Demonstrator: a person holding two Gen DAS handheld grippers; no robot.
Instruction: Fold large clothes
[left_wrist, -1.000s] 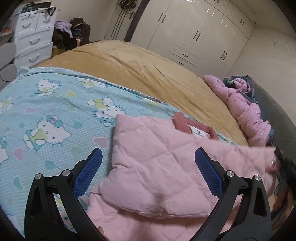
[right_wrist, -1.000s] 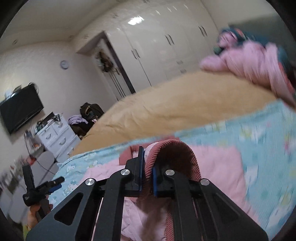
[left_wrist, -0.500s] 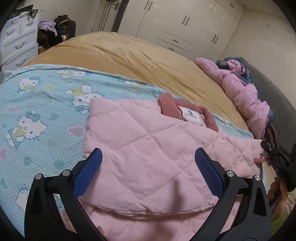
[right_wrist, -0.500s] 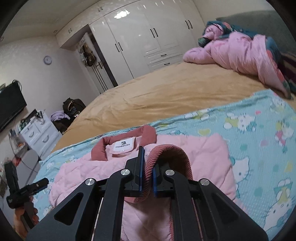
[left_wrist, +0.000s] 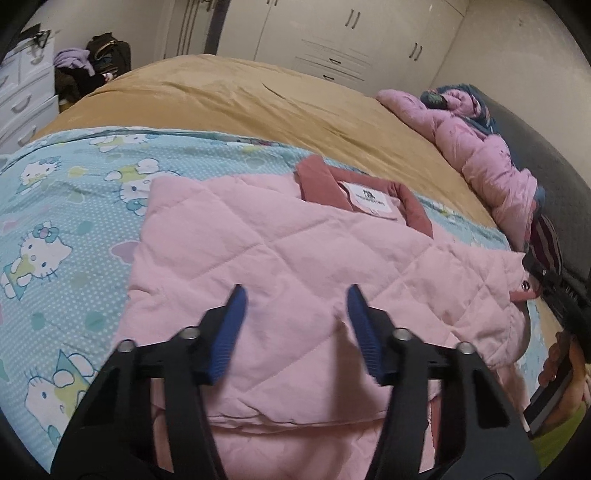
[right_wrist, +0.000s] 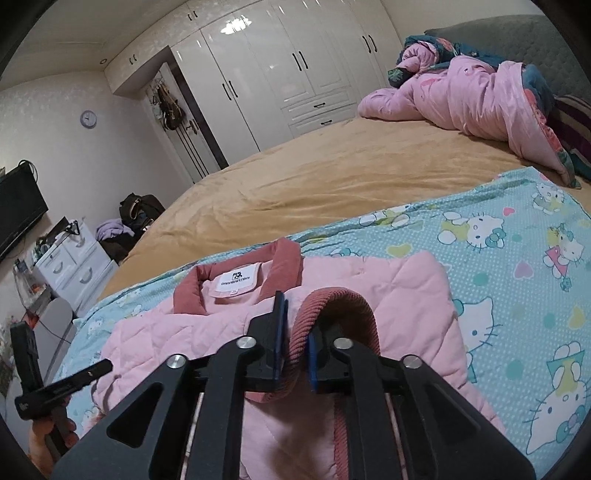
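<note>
A pink quilted jacket (left_wrist: 295, 251) with a dusty-red corduroy collar (left_wrist: 321, 184) lies flat on a Hello Kitty blanket (left_wrist: 55, 206). My left gripper (left_wrist: 295, 295) hovers low over its near part. Its jaws are closing, the blue pads still apart and not pressing the fabric under them. In the right wrist view the sleeve is folded across the jacket (right_wrist: 399, 280). My right gripper (right_wrist: 295, 325) still nips the red ribbed cuff (right_wrist: 340, 306), and its jaws are opening. Each gripper also shows in the other's view, the left gripper (right_wrist: 62, 384) in a hand and the right gripper (left_wrist: 550, 288) at the jacket's far edge.
The blanket (right_wrist: 517, 240) covers the near part of a bed with a tan spread (left_wrist: 258, 99). A bunched pink quilt (right_wrist: 461, 92) lies by the grey headboard. White wardrobes (right_wrist: 295, 62) line the far wall. A white drawer unit (right_wrist: 70, 262) and a pile of clothes stand beside the bed.
The left gripper has moved in lower over the jacket and its jaws have narrowed sharply. The right gripper has come down with the cuff onto the jacket, and its jaws stand slightly wider.
</note>
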